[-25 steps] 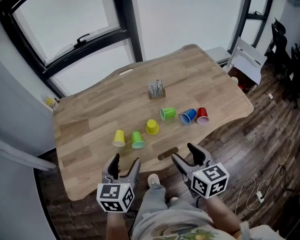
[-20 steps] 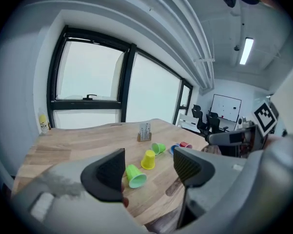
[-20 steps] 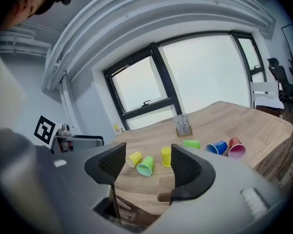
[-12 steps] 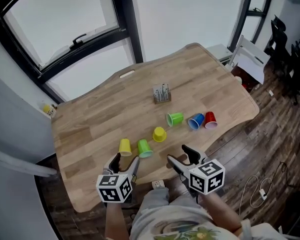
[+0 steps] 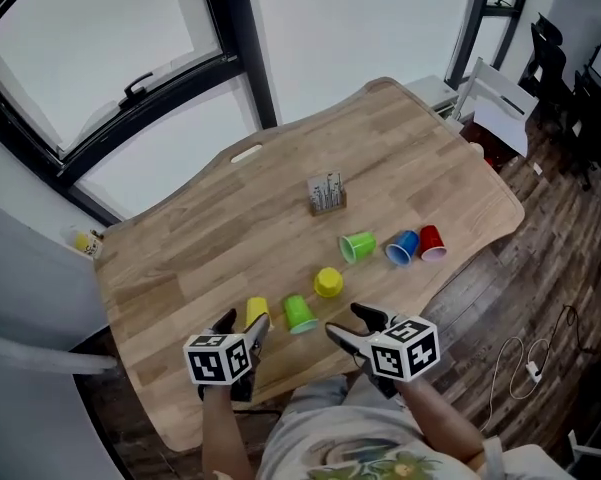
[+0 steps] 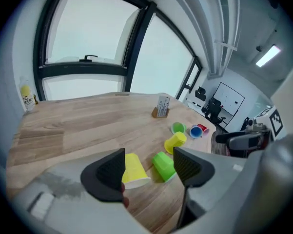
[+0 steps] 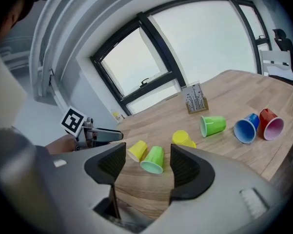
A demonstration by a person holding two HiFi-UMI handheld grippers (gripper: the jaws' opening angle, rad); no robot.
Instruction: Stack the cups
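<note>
Six plastic cups lie on their sides along the near part of the wooden table: a yellow cup, a green cup, a second yellow cup, a second green cup, a blue cup and a red cup. My left gripper is open just short of the first yellow cup, which shows between its jaws beside the green cup. My right gripper is open over the table's front edge, near the green cup and the second yellow cup. Neither holds anything.
A small card holder stands mid-table behind the cups. Windows with black frames run along the far side. A yellow bottle sits on the sill at the left. Dark wood floor and chairs lie to the right.
Both grippers have moved forward from in front of the table to its near edge, closer to the yellow and green cups. The cups have not moved on the table.
</note>
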